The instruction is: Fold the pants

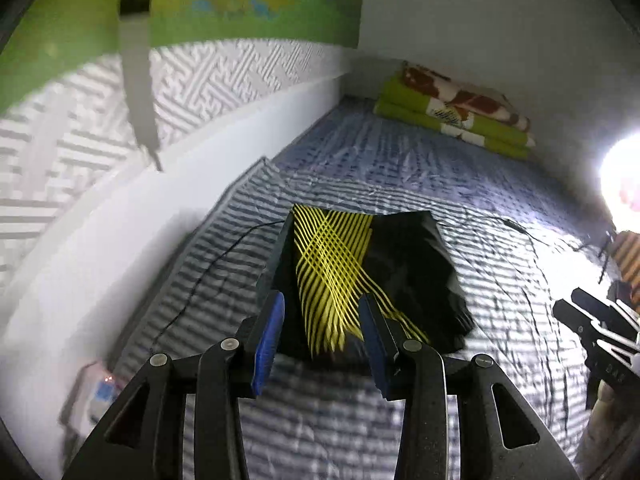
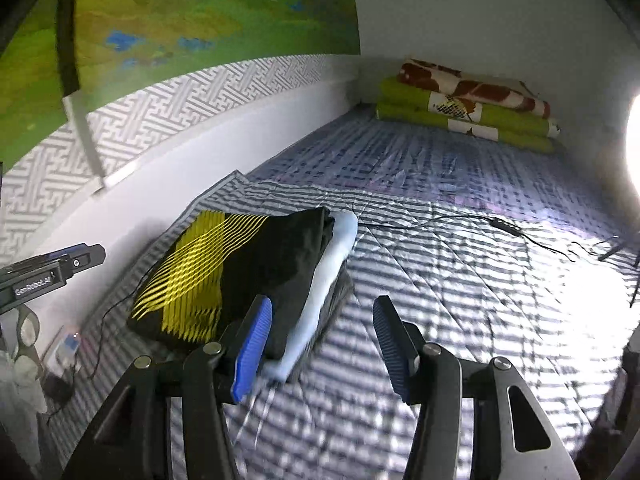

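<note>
Folded black pants [image 1: 400, 264] with a yellow crossed-line print lie on the striped bedsheet [image 1: 340, 420]. My left gripper [image 1: 322, 298] stands open over their near edge, its blue pads apart and not pressing the cloth. In the right wrist view the pants [image 2: 260, 264] rest on top of a folded light blue garment [image 2: 332, 272]. My right gripper [image 2: 323, 300] is open just right of this pile, its left finger at the pile's near corner, with nothing held. Each gripper shows in the other's view: the right gripper [image 1: 568, 300] at the right edge, the left gripper [image 2: 94, 256] at the left edge.
A stack of folded green and red-brown blankets [image 2: 464, 116] sits at the far end of the bed. A thin black cable [image 2: 500, 224] runs across the sheet at right, another cable [image 1: 208, 272] at left. A white wall panel [image 1: 120, 240] borders the bed on the left. A bright lamp glares at right.
</note>
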{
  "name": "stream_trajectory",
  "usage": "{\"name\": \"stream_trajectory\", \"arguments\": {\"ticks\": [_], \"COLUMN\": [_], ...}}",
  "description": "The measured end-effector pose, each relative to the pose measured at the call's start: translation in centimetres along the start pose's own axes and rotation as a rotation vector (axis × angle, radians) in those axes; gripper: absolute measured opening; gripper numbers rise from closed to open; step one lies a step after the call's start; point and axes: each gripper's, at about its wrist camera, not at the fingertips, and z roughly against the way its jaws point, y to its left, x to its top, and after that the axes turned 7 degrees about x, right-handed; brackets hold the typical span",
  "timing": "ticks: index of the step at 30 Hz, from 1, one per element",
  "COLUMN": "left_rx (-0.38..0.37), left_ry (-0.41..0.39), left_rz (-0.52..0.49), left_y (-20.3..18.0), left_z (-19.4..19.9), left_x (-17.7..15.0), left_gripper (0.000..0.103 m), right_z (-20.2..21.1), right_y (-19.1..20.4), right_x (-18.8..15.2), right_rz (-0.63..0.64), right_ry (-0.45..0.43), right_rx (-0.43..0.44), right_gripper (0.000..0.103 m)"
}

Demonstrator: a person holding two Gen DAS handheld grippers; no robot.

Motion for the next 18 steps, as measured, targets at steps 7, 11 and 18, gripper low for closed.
{"name": "stream_trajectory", "arguments": {"ticks": [7, 11, 18], "left_rx": [-0.015, -0.014, -0.040], "left_ry": [-0.106, -0.172, -0.252], "left_rz": [-0.031, -0.055, -0.071], "left_y": [-1.2, -1.7, -2.0], "left_z": [14.2, 22.0, 33.1], "left_x": [-5.0, -8.3, -13.5], "left_gripper": [0.058, 0.063, 0.075], "right_z": [9.4, 15.1, 23.3], "right_y": [2.9, 4.5, 7.3], "right_x": [-3.8, -6.1, -10.7], "right_rz": [0.035, 0.045, 0.062], "right_ry": [-0.013, -0.033, -0.045], "right_rx": [0.038, 0.075, 0.113], "right_gripper": [0.049, 0.049, 0.049]}}
